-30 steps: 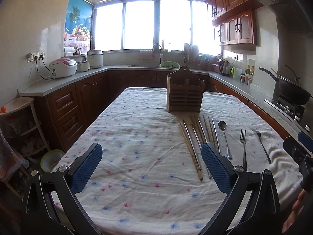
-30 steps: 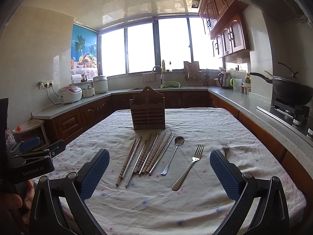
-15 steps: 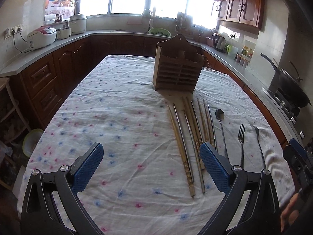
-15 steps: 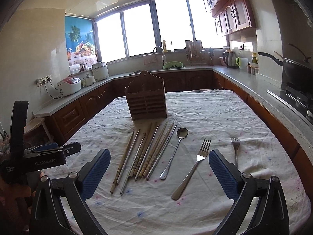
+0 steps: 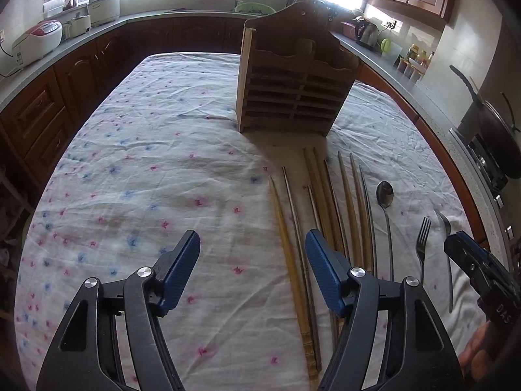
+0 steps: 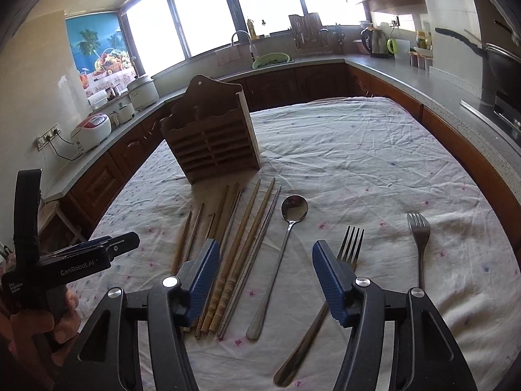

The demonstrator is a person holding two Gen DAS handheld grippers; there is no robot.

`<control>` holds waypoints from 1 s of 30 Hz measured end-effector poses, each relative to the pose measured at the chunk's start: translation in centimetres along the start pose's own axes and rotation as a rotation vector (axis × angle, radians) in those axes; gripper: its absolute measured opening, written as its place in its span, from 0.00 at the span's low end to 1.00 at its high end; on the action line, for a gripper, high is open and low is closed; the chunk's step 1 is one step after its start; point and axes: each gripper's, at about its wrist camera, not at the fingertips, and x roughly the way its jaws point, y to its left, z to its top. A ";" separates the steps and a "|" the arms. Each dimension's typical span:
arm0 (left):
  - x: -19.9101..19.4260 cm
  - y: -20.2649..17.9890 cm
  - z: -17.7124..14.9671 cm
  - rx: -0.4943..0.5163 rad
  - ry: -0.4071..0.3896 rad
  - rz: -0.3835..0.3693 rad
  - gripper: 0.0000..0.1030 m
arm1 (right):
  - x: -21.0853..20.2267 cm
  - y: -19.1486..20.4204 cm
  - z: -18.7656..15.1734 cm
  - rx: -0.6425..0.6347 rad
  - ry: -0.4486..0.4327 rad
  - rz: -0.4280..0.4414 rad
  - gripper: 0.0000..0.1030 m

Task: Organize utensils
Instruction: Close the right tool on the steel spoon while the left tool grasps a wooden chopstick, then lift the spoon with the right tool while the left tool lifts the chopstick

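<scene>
A wooden utensil holder (image 5: 293, 91) (image 6: 211, 140) stands upright mid-table on the flowered cloth. In front of it lie several chopsticks (image 5: 325, 202) (image 6: 241, 238), then a spoon (image 5: 385, 195) (image 6: 293, 210), a fork (image 5: 422, 241) (image 6: 350, 244) and a second fork (image 5: 444, 224) (image 6: 418, 228). My left gripper (image 5: 252, 244) hovers over the cloth at the left edge of the chopsticks, its jaws closing with nothing gripped. My right gripper (image 6: 265, 251) hovers above the chopstick ends and the spoon handle, jaws also closing, pads touching nothing.
Dark wooden cabinets and a grey counter (image 6: 423, 75) ring the table. A rice cooker (image 5: 37, 40) sits at the left, a wok (image 5: 495, 137) on the stove at the right. The table's right edge (image 5: 456, 176) runs close to the counter.
Both grippers have moved forward over the table and tipped downward, so the holder and utensils look much closer. Both pairs of jaws have narrowed.
</scene>
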 end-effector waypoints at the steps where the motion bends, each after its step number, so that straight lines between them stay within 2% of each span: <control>1: 0.7 0.0 0.3 -0.003 0.016 -0.001 0.66 | 0.8 -0.2 0.2 0.005 0.017 -0.002 0.55; 5: 3.2 -0.1 1.4 -0.003 0.074 -0.014 0.54 | 3.6 -0.7 0.9 0.029 0.082 -0.010 0.51; 12: 6.3 -1.0 2.6 0.030 0.134 -0.031 0.51 | 7.7 -1.4 1.7 0.038 0.173 -0.028 0.45; 15: 7.6 -1.3 3.0 0.046 0.156 -0.022 0.42 | 9.1 -1.6 2.0 0.041 0.199 -0.039 0.42; 22: 8.6 -2.7 3.6 0.129 0.138 0.037 0.37 | 12.1 -2.0 2.8 0.019 0.230 -0.090 0.41; 24: 8.9 -3.3 3.5 0.165 0.125 0.057 0.29 | 12.5 -1.6 3.0 -0.009 0.231 -0.109 0.41; 26: 9.0 -3.5 3.6 0.179 0.113 0.057 0.12 | 12.9 -1.2 3.1 -0.042 0.223 -0.136 0.34; 27: 9.0 -3.3 3.7 0.172 0.113 0.050 0.09 | 13.0 -1.1 3.1 -0.051 0.217 -0.146 0.32; 29: 9.0 -2.8 4.0 0.152 0.117 0.027 0.07 | 13.1 -1.2 3.3 -0.047 0.211 -0.143 0.08; 30: 8.9 -2.5 4.0 0.136 0.120 0.006 0.07 | 12.9 -1.4 3.4 -0.036 0.202 -0.137 0.07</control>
